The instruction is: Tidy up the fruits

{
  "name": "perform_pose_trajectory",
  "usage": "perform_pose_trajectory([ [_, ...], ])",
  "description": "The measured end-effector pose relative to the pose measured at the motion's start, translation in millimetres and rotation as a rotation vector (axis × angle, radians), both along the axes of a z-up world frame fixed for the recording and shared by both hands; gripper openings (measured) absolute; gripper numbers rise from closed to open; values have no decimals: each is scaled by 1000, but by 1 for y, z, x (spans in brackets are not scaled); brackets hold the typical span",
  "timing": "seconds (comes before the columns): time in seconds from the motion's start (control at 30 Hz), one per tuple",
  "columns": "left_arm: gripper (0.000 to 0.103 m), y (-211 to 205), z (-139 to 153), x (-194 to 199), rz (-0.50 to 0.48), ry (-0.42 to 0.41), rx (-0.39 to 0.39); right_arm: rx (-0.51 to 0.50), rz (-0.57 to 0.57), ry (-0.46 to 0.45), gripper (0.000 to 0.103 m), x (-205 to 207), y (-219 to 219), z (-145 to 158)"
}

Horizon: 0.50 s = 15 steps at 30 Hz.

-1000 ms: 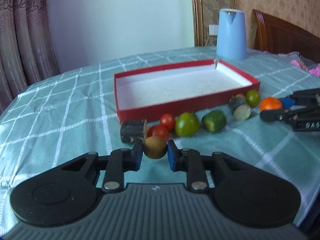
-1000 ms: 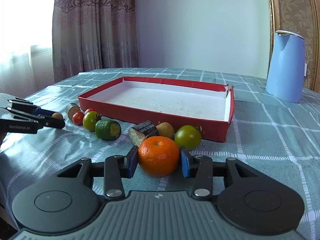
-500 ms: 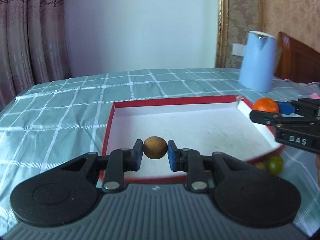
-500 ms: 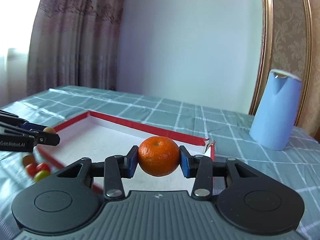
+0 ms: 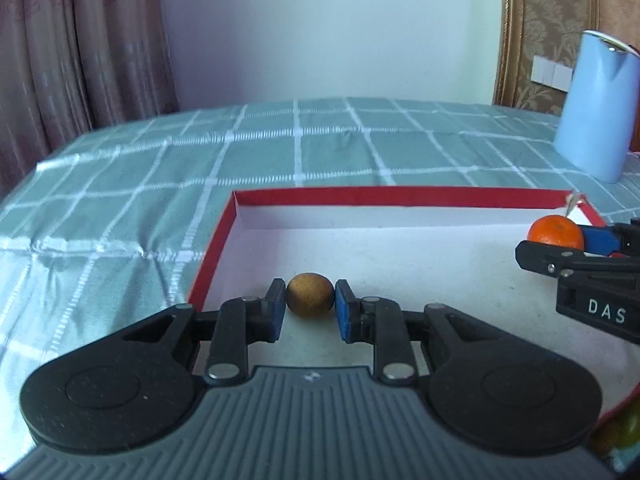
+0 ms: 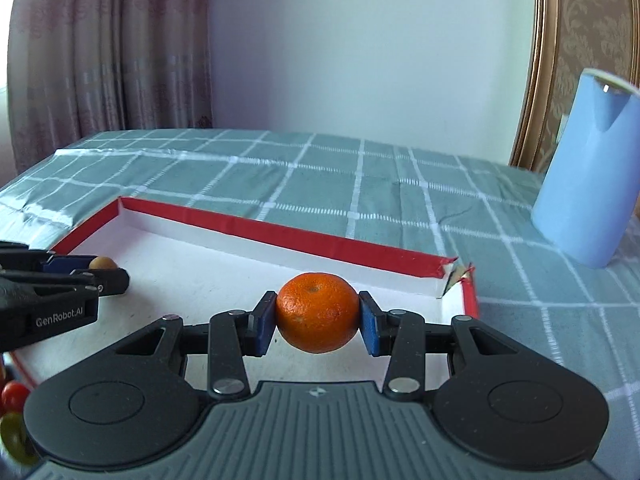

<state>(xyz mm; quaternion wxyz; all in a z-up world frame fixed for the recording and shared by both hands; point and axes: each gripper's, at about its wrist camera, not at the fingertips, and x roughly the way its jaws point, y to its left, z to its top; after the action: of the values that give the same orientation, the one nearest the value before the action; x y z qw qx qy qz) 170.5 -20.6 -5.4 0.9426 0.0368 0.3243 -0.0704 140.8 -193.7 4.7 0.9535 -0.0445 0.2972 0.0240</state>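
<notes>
Claws, two, both over one red tray [image 5: 216, 248]: the left claw [image 5: 310, 309] pinches one brown fruit [image 5: 310, 294], the right claw [image 6: 318, 322] one orange [image 6: 318, 312]. One blue jug [image 6: 588, 184] stands beyond on the checked surface [image 6: 320, 176]; one red tomato [image 6: 14, 396] lies outside.

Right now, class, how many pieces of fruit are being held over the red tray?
2. A small brown fruit sits in the left gripper jaws; a mandarin in the right gripper. Other fruit lies outside the red tray, partly hidden.
</notes>
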Motion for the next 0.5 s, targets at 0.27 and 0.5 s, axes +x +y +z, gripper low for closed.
perform_pose_trajectory([
  [0.27,45,-2,-2,3,14,-5,17,-5,-3,72,42,8,0,-5],
  [0.5,63,-6,-1,-2,2,-22,33,-9,4,94,43,9,1,-5],
])
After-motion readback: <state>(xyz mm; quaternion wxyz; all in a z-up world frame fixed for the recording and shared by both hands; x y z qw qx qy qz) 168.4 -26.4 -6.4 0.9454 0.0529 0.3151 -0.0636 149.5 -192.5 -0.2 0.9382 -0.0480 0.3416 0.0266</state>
